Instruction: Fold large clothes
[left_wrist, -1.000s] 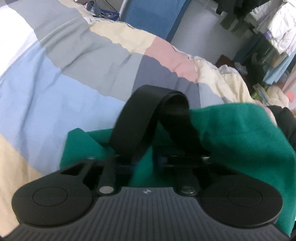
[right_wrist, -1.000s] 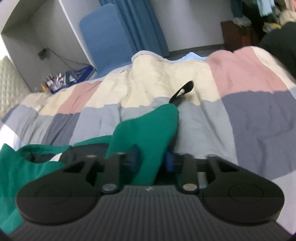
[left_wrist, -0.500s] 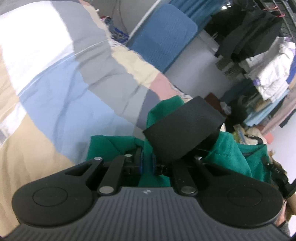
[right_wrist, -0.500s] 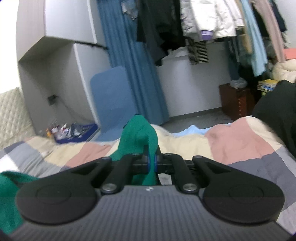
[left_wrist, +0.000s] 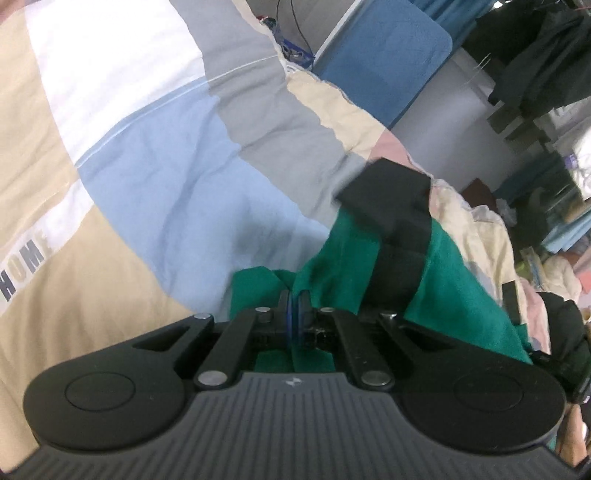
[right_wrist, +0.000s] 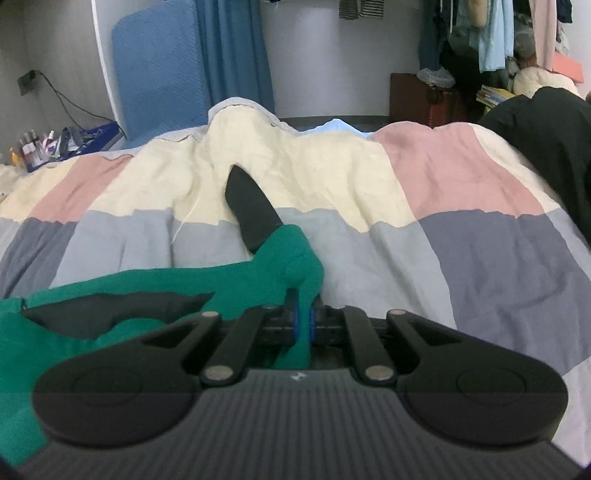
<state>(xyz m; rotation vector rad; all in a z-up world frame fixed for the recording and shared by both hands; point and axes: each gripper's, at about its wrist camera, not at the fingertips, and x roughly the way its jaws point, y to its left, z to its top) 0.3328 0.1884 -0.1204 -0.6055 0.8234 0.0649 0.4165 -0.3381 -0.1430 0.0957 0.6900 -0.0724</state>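
I see my left gripper (left_wrist: 295, 314) pinching a fold of the green fleece garment with black cuffs (left_wrist: 450, 280); my right gripper (right_wrist: 303, 325) pinches its sleeve above the patchwork quilt bed (right_wrist: 369, 251).

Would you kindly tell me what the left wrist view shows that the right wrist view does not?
Only the left wrist view shows the HOME lettering on the quilt and the left gripper shut on the green garment. Only the right wrist view shows the wall socket and the right gripper pinching green cloth. Both share the patchwork quilt, the garment's black cuff and the blue cushion.
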